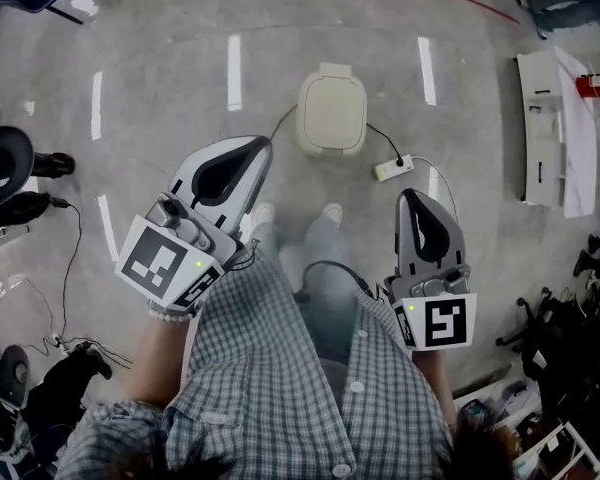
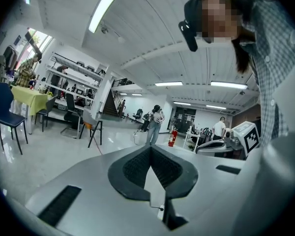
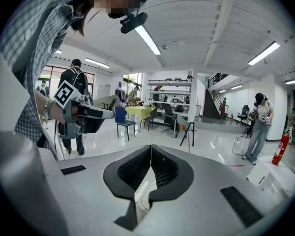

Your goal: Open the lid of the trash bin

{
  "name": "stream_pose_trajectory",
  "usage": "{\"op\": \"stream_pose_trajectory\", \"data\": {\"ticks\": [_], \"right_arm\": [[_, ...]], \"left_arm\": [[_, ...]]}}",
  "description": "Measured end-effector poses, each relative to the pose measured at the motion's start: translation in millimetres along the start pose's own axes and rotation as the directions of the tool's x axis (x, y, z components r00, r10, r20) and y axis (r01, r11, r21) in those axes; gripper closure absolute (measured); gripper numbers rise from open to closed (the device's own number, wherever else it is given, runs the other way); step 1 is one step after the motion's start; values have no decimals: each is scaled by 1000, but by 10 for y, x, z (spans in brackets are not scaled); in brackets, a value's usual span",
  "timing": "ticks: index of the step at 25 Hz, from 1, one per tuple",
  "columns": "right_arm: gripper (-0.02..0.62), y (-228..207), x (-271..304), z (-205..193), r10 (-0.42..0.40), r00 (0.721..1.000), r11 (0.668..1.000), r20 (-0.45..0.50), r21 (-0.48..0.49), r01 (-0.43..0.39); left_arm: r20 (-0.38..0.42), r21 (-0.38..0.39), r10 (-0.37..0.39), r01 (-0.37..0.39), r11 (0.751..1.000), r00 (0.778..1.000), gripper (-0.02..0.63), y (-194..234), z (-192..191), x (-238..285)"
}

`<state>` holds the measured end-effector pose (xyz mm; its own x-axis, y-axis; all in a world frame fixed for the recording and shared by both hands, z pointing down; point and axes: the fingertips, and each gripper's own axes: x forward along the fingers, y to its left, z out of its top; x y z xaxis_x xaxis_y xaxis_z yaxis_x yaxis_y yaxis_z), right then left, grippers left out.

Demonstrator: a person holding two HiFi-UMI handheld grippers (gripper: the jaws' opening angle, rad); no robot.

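A cream trash bin (image 1: 331,111) with its lid down stands on the grey floor ahead of the person's shoes, seen in the head view. My left gripper (image 1: 264,146) is held up at waist height, left of and nearer than the bin, its jaws shut with nothing in them. My right gripper (image 1: 410,197) hangs to the right, also shut and holding nothing. In the left gripper view my left gripper (image 2: 151,147) points across the room; in the right gripper view my right gripper (image 3: 151,146) does likewise. The bin is outside both gripper views.
A white power strip (image 1: 393,168) with a black cable lies right of the bin. A white panel (image 1: 557,143) lies on the floor at far right. Chair bases and cables (image 1: 20,183) crowd the left. People (image 2: 155,123), chairs and a yellow table (image 3: 139,112) stand across the room.
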<state>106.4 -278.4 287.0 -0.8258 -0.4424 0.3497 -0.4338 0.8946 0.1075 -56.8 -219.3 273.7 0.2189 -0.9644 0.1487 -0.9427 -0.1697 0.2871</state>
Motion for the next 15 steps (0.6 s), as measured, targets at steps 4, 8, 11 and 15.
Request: {"op": "stream_pose_trajectory", "data": {"ticks": [4, 8, 11, 15], "right_arm": [[575, -82, 51, -227, 22, 1000, 999, -17, 27, -22], [575, -206, 56, -484, 14, 999, 998, -48, 66, -11], [575, -185, 42, -738, 40, 995, 994, -86, 104, -31], [575, -150, 67, -1005, 86, 989, 989, -118, 127, -71]], "left_arm": [[-54, 5, 1, 0, 1000, 999, 607, -13, -255, 156], [-84, -3, -14, 14, 1000, 996, 607, -59, -506, 322], [-129, 4, 17, -16, 1000, 991, 607, -45, -736, 375], [-158, 18, 56, -54, 998, 986, 607, 23, -994, 491]]}}
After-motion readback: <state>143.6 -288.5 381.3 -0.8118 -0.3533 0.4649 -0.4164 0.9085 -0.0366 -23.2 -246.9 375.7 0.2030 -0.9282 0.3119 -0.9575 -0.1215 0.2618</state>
